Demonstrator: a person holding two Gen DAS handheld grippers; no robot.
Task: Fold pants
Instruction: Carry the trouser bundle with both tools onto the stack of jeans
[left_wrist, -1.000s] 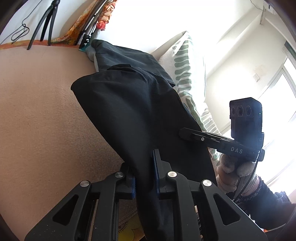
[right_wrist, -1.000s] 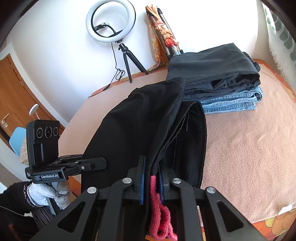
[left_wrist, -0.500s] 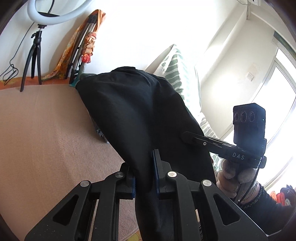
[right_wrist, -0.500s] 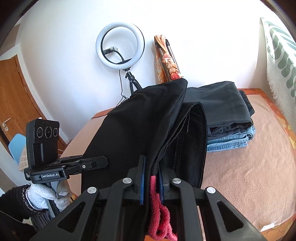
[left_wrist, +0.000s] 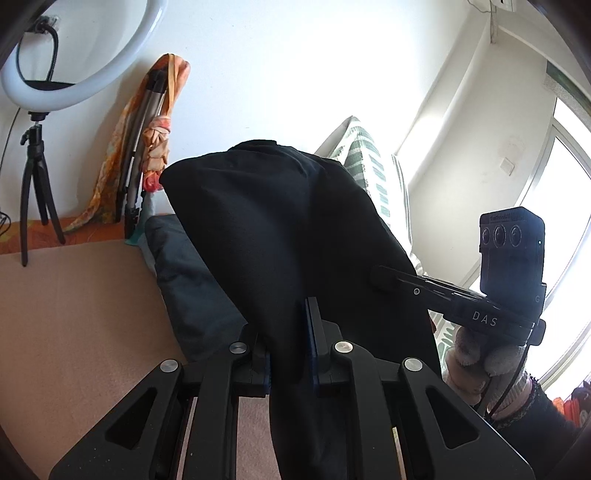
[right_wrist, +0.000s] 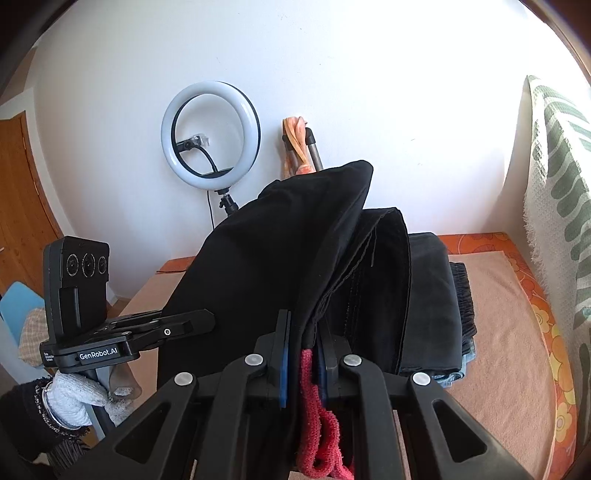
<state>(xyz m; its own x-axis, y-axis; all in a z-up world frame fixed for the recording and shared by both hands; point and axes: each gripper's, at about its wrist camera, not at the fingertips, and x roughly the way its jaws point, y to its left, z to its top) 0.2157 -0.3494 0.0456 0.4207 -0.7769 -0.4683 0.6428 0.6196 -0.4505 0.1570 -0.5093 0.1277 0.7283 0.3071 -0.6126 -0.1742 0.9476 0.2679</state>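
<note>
Both grippers, left (left_wrist: 290, 350) and right (right_wrist: 303, 354), stay pinched on the black pants (left_wrist: 295, 229), now raised higher above the bed (left_wrist: 74, 314), hiding more of the folded stack (right_wrist: 436, 295) behind: likely mid-fold.

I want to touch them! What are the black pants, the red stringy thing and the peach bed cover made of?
Black pants: looks like matte woven cloth, maybe cotton; stitched seams show. Red stringy thing: seems knitted or crocheted yarn, loopy and fuzzy. Peach bed cover: probably soft towelling or fleece, with a nubbly, dull surface.
</note>
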